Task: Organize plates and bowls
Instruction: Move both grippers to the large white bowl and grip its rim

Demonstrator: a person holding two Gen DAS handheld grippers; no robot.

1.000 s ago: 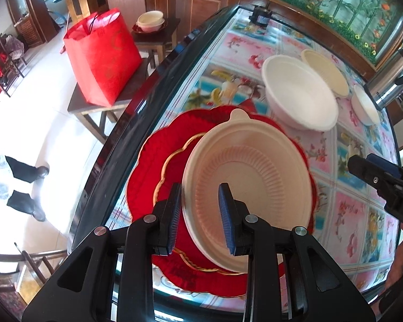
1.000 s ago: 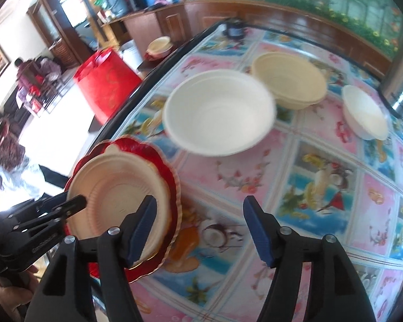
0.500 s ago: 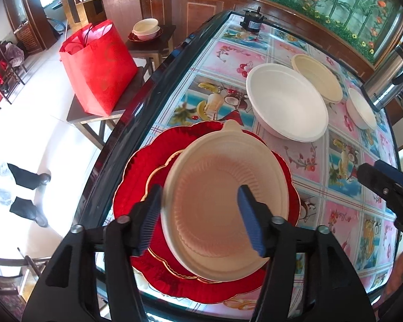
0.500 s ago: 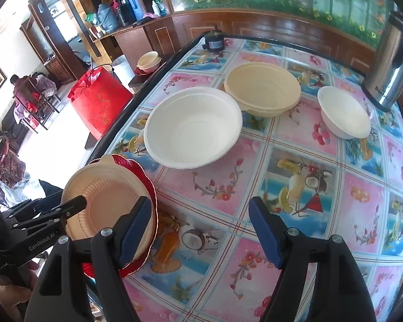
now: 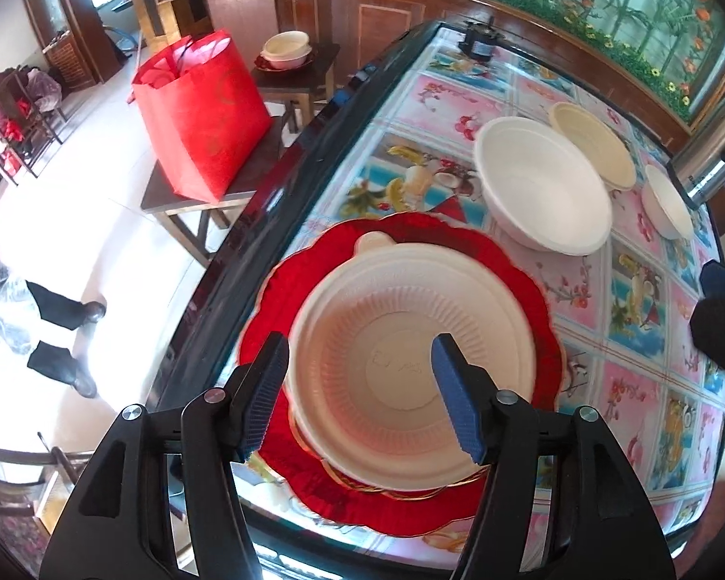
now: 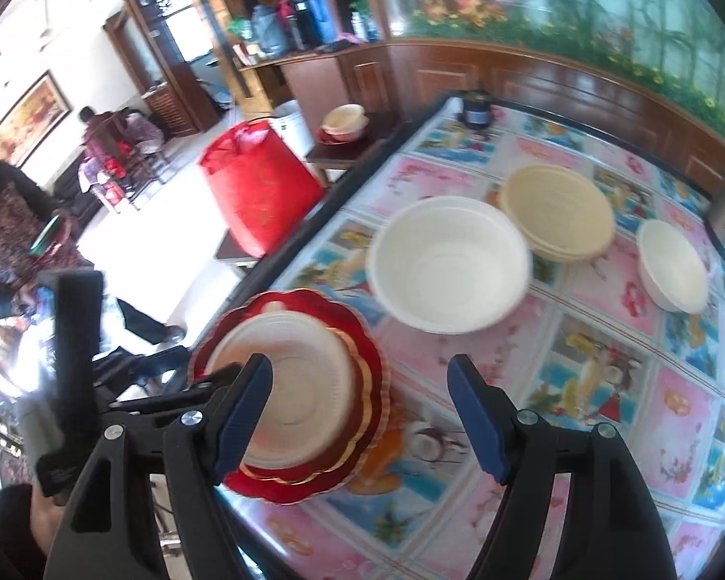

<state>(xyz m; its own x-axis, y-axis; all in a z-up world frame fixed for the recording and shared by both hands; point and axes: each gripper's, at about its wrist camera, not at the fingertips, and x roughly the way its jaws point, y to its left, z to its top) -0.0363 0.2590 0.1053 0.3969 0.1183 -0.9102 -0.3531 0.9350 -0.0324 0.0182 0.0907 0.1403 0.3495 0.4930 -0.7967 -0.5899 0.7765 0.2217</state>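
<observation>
A cream ribbed plate (image 5: 411, 367) lies on red scalloped plates (image 5: 512, 261) with gold rims at the table's near left edge; the stack also shows in the right wrist view (image 6: 295, 396). My left gripper (image 5: 362, 396) is open and empty above the cream plate. My right gripper (image 6: 357, 415) is open and empty above the table, right of the stack. A large white bowl (image 6: 447, 268), a cream bowl stack (image 6: 558, 212) and a small white bowl (image 6: 672, 266) stand further back.
The flowered table (image 6: 604, 386) has a dark glossy edge (image 5: 266, 222) on the left. A red bag (image 5: 200, 111) sits on a low side table beside it. A steel kettle (image 5: 710, 164) stands at the far right, a small black pot (image 6: 476, 106) at the far end.
My left gripper has opened from the cream plate's rim, left it lying on the red plates, and drawn back. My right gripper has risen and tilted up, staying open.
</observation>
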